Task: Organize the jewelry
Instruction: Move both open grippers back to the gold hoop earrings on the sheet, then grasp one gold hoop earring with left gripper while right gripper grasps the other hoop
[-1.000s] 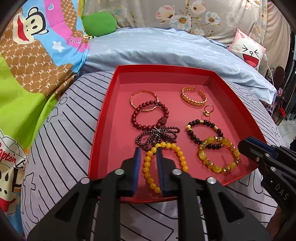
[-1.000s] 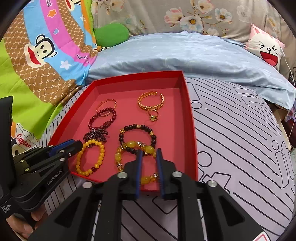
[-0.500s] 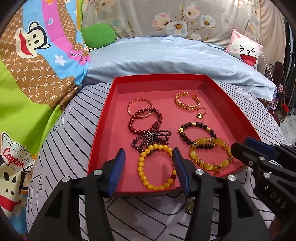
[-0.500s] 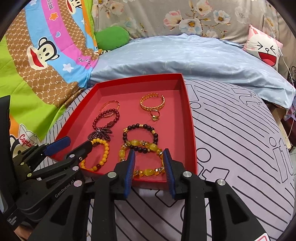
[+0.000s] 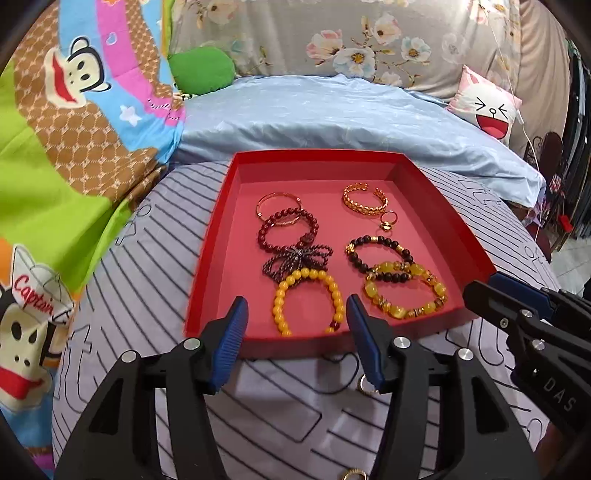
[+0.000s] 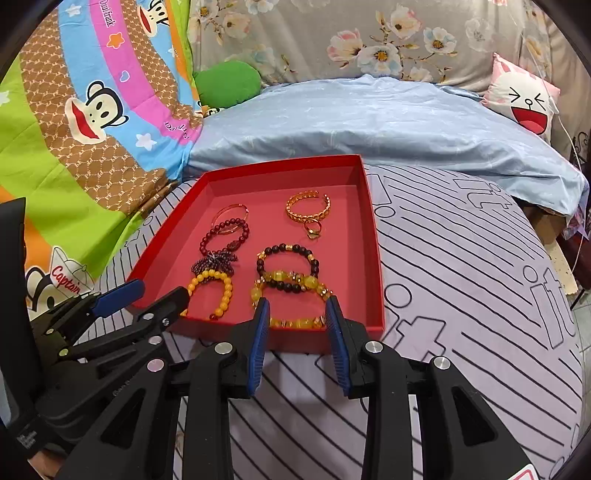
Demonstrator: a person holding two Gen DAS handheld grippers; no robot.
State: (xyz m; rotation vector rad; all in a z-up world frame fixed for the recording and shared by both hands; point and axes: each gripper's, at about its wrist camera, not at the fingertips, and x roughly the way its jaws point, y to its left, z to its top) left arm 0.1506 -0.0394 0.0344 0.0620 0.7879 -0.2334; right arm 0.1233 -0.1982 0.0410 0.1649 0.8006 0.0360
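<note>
Left gripper (image 5: pixel 293 325) is opening, nothing gripped; right gripper (image 6: pixel 295 325) is held apart, empty. Bracelets are laid in red tray (image 5: pixel 218 236), untouched.

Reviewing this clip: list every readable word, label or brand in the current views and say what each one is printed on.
"Captain": on the sailor hat printed on the cartoon quilt.
"Paul frank": on the quilt's pink band.
"DAS": on the body of the right tool, seen from the left wrist view.
Small pink-band lettering near the blue pillow: too blurred to read.
White label on the left tool: too small to read.
</note>
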